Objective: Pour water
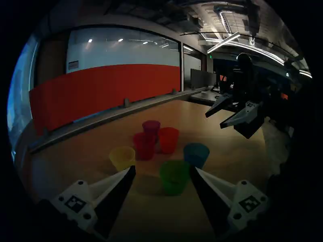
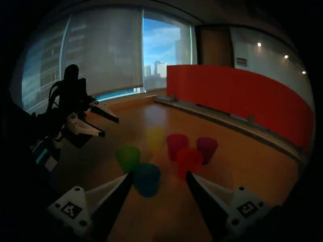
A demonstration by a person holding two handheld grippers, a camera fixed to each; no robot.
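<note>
Several plastic cups stand in a cluster on the wooden table [image 1: 226,161]. In the left gripper view they are yellow [image 1: 122,157], dark red [image 1: 144,146], purple [image 1: 151,128], red [image 1: 168,140], blue [image 1: 196,155] and green [image 1: 174,176]. My left gripper [image 1: 161,174] is open, and the green cup stands just ahead between its fingertips. My right gripper [image 2: 159,174] is open too, with the blue cup [image 2: 146,179] just ahead, near its left finger. Each gripper hovers across the cluster from the other: the right gripper [image 1: 214,121] and the left gripper [image 2: 111,127] both appear open and empty.
A red partition [image 1: 101,90] with a low ledge runs along the table's far side. Windows [image 2: 161,60] lie beyond the table's end. In the right gripper view the green cup [image 2: 128,158], yellow cup [image 2: 155,138] and red cup [image 2: 189,162] are close together.
</note>
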